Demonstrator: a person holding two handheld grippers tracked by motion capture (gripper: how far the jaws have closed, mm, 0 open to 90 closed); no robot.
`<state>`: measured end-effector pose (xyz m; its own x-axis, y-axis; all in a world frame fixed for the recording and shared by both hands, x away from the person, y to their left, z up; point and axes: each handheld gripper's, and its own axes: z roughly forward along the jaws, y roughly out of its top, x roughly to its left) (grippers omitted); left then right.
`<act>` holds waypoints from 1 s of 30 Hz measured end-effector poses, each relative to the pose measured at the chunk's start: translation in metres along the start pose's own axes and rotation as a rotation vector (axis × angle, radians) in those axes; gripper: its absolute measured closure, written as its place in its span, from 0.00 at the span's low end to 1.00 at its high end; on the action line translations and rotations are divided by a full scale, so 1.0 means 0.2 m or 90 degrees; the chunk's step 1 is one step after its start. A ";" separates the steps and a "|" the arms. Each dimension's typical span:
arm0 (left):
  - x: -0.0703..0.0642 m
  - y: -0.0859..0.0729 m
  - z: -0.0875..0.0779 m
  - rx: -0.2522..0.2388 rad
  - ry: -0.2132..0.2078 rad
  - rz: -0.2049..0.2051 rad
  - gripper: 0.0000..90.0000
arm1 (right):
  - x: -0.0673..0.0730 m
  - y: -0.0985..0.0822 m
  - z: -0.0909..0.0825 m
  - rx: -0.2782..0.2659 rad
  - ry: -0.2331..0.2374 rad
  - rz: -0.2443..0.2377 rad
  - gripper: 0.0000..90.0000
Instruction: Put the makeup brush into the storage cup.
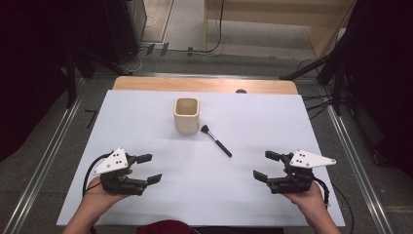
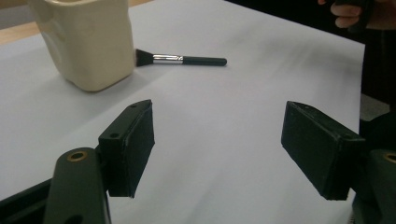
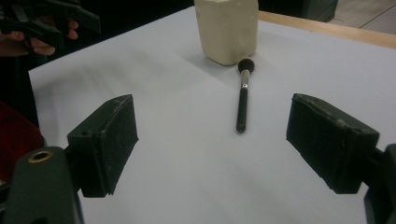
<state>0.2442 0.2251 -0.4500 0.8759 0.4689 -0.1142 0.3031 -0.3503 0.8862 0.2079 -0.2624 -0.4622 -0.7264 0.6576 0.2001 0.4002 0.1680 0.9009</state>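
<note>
Both my grippers, left (image 1: pixel 150 168) and right (image 1: pixel 263 166), gape wide, empty; right should pinch brush (image 1: pixel 216 141) mid-handle, probably for cup (image 1: pixel 186 115).

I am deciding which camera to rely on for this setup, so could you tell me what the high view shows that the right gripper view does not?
High view alone: the cream cup's open top and hollow inside, the right gripper seen whole from above in the person's hand, and the floor and metal rails around the table.

Right gripper view alone: the inner faces of that gripper's own wide-open jaws close up, with bare white sheet between them.

Both: the cup, the black makeup brush lying beside it with bristles toward the cup, the white sheet, and the left gripper, open and empty.
</note>
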 end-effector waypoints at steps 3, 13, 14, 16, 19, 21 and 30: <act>0.00 0.00 0.01 -0.003 0.005 0.001 0.26 | 0.00 0.00 0.00 0.001 0.001 -0.001 0.19; 0.01 -0.01 0.01 -0.007 0.003 0.002 0.22 | 0.01 -0.01 0.02 0.005 -0.017 -0.021 0.19; 0.01 -0.01 0.01 -0.005 0.004 0.003 0.22 | 0.01 -0.01 0.03 0.004 -0.018 -0.021 0.19; 0.01 -0.02 0.01 -0.002 0.005 0.003 0.21 | 0.00 -0.01 0.03 0.005 -0.014 -0.020 0.19; 0.02 -0.02 0.00 -0.002 0.010 -0.001 0.21 | 0.00 -0.01 0.04 0.006 -0.010 -0.015 0.19; 0.02 -0.02 0.00 0.003 0.015 0.000 0.21 | -0.01 -0.01 0.04 0.010 -0.003 -0.013 0.19; 0.02 -0.03 0.01 0.035 0.029 -0.012 0.22 | 0.02 -0.03 0.08 0.056 -0.010 -0.041 0.16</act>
<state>0.2465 0.2284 -0.4566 0.8521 0.5119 -0.1086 0.3402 -0.3843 0.8582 0.2114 -0.2493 -0.4719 -0.7436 0.6547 0.1357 0.4006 0.2738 0.8744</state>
